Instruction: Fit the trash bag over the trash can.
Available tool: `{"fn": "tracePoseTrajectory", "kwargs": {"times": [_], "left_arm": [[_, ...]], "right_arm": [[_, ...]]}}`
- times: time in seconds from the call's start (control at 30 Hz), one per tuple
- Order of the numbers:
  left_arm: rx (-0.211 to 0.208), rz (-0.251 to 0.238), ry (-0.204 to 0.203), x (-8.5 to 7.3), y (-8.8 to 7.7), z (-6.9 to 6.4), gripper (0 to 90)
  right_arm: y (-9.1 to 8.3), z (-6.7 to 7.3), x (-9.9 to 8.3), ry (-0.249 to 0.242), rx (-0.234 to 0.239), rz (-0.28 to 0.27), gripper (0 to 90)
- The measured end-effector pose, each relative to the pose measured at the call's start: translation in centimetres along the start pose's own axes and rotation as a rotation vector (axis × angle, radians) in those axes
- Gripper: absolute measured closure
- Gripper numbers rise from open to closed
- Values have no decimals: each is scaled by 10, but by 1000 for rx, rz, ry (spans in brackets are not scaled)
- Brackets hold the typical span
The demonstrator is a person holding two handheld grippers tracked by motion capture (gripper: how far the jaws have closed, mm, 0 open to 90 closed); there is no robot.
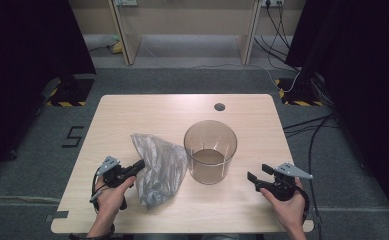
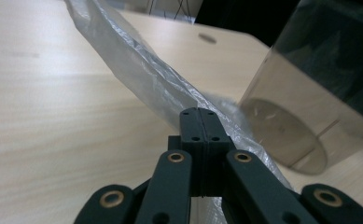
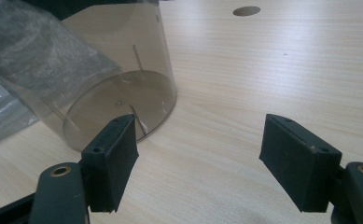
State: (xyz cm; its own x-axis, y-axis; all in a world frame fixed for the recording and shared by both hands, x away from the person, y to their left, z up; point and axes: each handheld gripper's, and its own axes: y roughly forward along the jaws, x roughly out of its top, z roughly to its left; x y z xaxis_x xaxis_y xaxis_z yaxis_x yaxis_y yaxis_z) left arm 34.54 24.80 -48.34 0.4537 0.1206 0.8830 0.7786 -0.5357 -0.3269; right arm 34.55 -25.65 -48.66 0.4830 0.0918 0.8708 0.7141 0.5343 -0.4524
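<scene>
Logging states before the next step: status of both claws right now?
Left claw: shut on the plastic bag.
Right claw: open, holding nothing, near the clear bin.

Both forearms come in from the bottom of the high view, one gripper in each hand. The left hand [image 1: 113, 192] holds the left gripper [image 1: 138, 166] low over the counter, angled forward and to the right, its jaws pressed flat together on a fold of the plastic bag [image 1: 158, 168]. The right hand [image 1: 288, 197] holds the right gripper [image 1: 259, 172] pointing left, its jaws spread wide apart with nothing between them
</scene>
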Motion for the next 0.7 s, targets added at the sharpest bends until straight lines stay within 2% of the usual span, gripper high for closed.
{"fn": "tracePoseTrajectory", "kwargs": {"times": [0.03,0.07,0.33,0.7], "left_arm": [[0,0,0,0,0,0,900],[-13,-38,-1,6,-2,-7,900],[-33,-181,10,31,-13,-29,900],[-43,-324,50,56,-11,-46,900]], "right_arm": [[0,0,0,1,-1,1,274],[0,0,0,3,-1,0,275],[0,0,0,4,-2,-3,277],[1,1,0,2,0,0,277]]}}
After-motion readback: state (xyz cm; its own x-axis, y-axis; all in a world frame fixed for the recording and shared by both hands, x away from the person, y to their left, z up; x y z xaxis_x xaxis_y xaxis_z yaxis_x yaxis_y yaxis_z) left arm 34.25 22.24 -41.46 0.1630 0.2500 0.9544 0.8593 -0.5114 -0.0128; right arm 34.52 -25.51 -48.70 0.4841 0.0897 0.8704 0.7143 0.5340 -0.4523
